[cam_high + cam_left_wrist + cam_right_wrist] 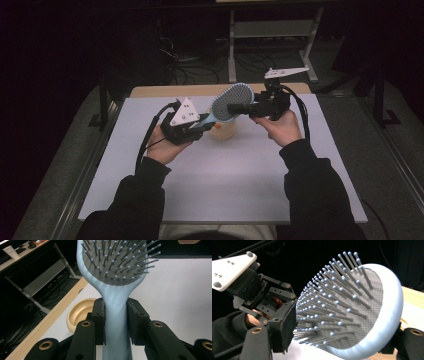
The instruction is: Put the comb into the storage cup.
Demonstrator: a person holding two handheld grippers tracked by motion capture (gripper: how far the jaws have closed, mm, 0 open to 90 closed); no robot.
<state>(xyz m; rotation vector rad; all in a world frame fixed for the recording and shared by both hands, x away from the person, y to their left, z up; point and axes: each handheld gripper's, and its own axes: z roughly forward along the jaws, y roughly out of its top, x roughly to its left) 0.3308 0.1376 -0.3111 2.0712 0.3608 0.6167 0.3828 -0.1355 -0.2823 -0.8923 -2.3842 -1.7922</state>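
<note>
A pale blue hairbrush (231,99) with a grey bristle pad is held up off the white table (225,185). My left gripper (202,124) is shut on its handle; the left gripper view has both pads pressed against the handle (117,322), with the head (117,262) rising beyond. My right gripper (236,107) reaches in from the right, its jaws on either side of the brush head (372,315). One pad (285,325) stands at the bristle tips and the other jaw is behind the head's back. The bristles stand straight, and I see no pad pressing.
A small tan bowl (222,131) sits on the table under the brush, also in the left gripper view (77,312). A wooden strip (165,91) runs along the far edge. Beyond it are cables and a metal stand (270,35) in the dark.
</note>
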